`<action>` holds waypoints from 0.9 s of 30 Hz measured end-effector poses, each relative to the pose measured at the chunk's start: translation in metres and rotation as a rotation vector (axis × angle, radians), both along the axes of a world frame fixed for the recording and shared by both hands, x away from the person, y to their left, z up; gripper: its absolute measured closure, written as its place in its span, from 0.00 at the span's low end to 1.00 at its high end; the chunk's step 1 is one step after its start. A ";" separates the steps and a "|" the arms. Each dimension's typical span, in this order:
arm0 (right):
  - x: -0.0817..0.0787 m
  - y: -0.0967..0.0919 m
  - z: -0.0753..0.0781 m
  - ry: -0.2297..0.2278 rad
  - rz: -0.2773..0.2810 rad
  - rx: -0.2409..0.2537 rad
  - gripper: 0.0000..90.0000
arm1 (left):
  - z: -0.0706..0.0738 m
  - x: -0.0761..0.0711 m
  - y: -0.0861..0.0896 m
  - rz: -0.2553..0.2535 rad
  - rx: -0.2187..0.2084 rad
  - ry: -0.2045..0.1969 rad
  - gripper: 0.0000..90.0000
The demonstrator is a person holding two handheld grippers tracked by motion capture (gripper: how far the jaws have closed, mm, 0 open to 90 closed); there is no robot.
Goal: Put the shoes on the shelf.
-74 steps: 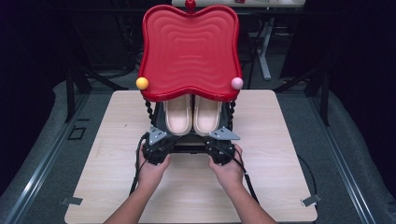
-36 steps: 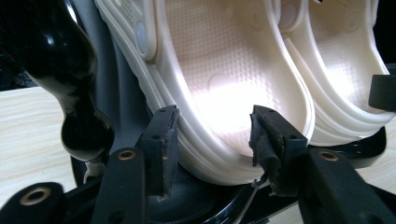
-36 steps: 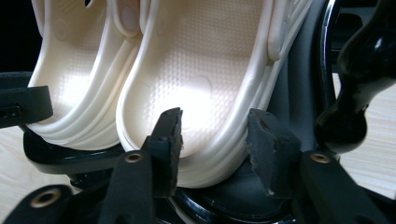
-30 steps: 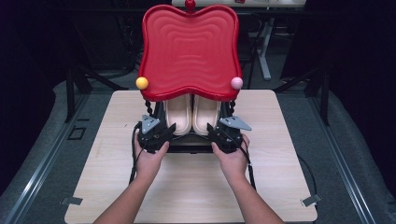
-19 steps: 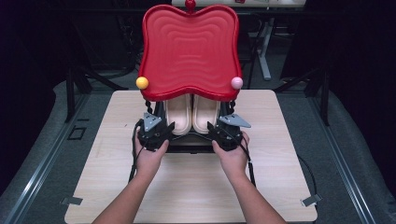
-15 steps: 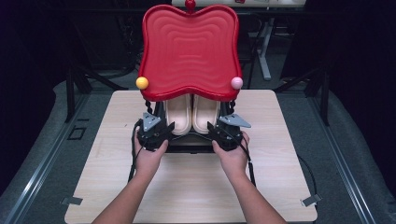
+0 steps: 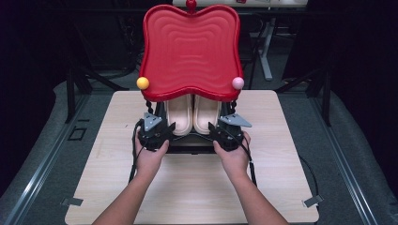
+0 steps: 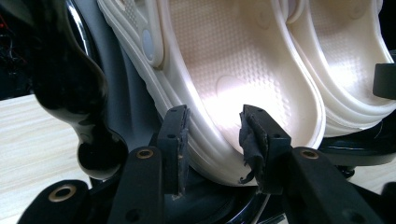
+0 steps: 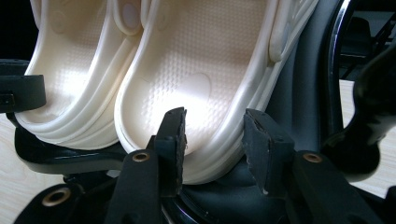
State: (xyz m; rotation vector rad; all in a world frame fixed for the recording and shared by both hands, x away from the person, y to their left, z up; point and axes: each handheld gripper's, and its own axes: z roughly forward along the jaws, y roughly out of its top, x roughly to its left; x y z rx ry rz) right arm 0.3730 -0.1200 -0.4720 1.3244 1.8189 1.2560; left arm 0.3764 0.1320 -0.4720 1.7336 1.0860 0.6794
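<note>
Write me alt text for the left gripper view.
The left gripper straddles the heel rim of a cream clog, one black jaw outside, one inside, not visibly clamped. A second clog lies beside it on a glossy black stand.

2 cream foam clogs (image 7: 193,114) stand side by side, heels toward the person, on a glossy black stand (image 7: 187,143) at the middle of the pale wooden worktop (image 7: 187,187), beneath a raised, ridged red lid (image 7: 190,49).
</note>
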 end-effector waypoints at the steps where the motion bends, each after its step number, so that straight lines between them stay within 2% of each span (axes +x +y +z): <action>1: 0.000 0.000 0.000 0.002 0.000 0.001 0.65 | 0.000 0.000 0.001 0.001 0.007 -0.014 0.70; 4: 0.000 0.001 0.001 0.003 -0.003 -0.010 0.65 | 0.002 0.002 0.002 0.004 -0.004 -0.006 0.73; 8: 0.001 0.001 0.001 0.009 -0.011 0.000 0.66 | 0.002 0.002 0.003 -0.001 -0.008 -0.006 0.73; 10: 0.000 0.002 0.001 0.001 -0.014 0.001 0.65 | 0.001 0.002 0.003 -0.001 -0.019 -0.016 0.72; 13: -0.001 0.000 0.001 0.012 -0.005 0.023 0.63 | 0.002 0.002 0.004 -0.002 -0.021 -0.020 0.69; 16: -0.001 0.000 0.002 0.000 -0.011 0.030 0.61 | 0.002 0.004 0.003 0.008 -0.045 -0.037 0.67; 19: -0.001 0.002 0.002 -0.021 -0.016 0.027 0.59 | 0.002 0.005 0.001 0.017 -0.021 -0.035 0.67; 20: -0.001 0.003 0.002 -0.028 -0.021 0.013 0.59 | 0.002 0.005 0.001 0.017 -0.021 -0.035 0.67; 22: 0.001 0.004 0.000 -0.036 -0.034 -0.002 0.62 | 0.004 0.007 -0.004 0.037 0.022 -0.039 0.68; 23: 0.002 0.004 0.000 -0.037 -0.039 -0.006 0.64 | 0.005 0.007 -0.004 0.042 0.030 -0.036 0.71; 25: 0.002 0.004 0.000 -0.035 -0.044 -0.020 0.69 | 0.005 0.008 -0.002 0.051 0.029 -0.029 0.78; 26: 0.002 0.003 0.001 -0.037 -0.046 -0.026 0.72 | 0.005 0.009 -0.002 0.054 0.020 -0.028 0.78; 27: 0.002 0.003 0.001 -0.040 -0.046 -0.031 0.72 | 0.006 0.009 -0.003 0.056 0.032 -0.030 0.79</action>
